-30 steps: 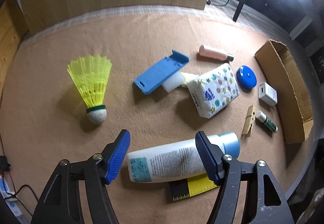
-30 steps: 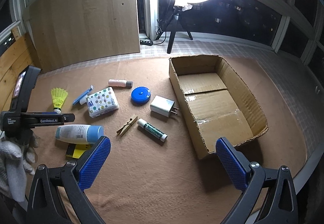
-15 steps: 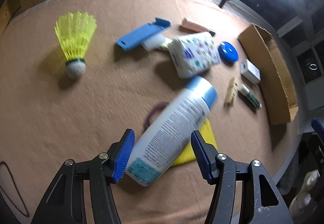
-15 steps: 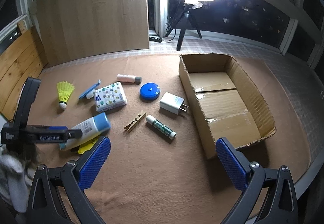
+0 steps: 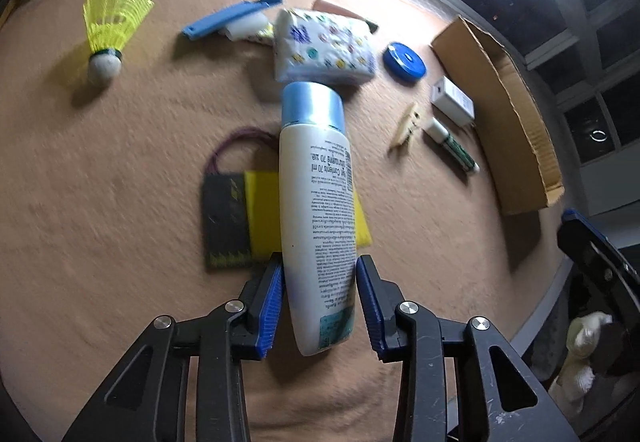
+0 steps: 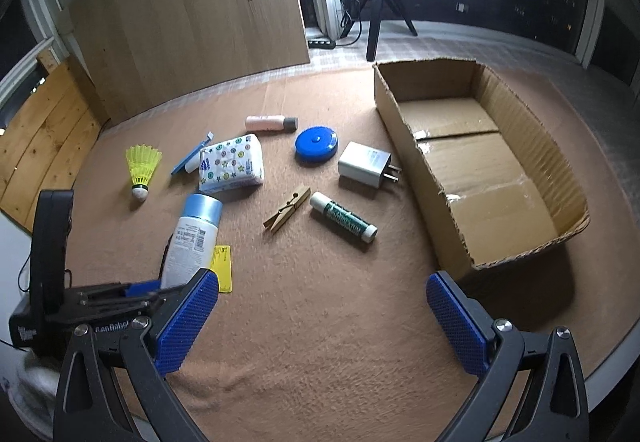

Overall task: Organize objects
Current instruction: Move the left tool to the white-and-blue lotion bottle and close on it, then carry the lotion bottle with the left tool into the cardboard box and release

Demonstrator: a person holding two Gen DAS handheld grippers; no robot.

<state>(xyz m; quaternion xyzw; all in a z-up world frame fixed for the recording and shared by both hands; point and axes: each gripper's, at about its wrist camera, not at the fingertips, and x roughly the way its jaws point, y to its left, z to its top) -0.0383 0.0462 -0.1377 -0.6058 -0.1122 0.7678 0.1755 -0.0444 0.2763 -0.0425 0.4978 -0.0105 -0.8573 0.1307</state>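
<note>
Left claw [image 5: 319,296] grips white, blue-capped lotion bottle [image 5: 316,202] with small print; right claw [image 6: 322,322] gapes wide.

White plastic bottle with light-blue cap [image 5: 316,198]: small print, only "70 ml" legible. Black left gripper body [image 6: 60,316]: white partial lettering "GenRobot". Green-and-white glue stick [image 6: 343,216]: label lettering unreadable. Tissue pack logo too blurred.

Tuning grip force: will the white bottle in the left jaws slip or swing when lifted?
Likely slippery: the white bottle looks smooth and glossy. The left gripper holds it near its base, so the blue-capped end may droop. It is rounded, so it may roll if dropped.
</note>
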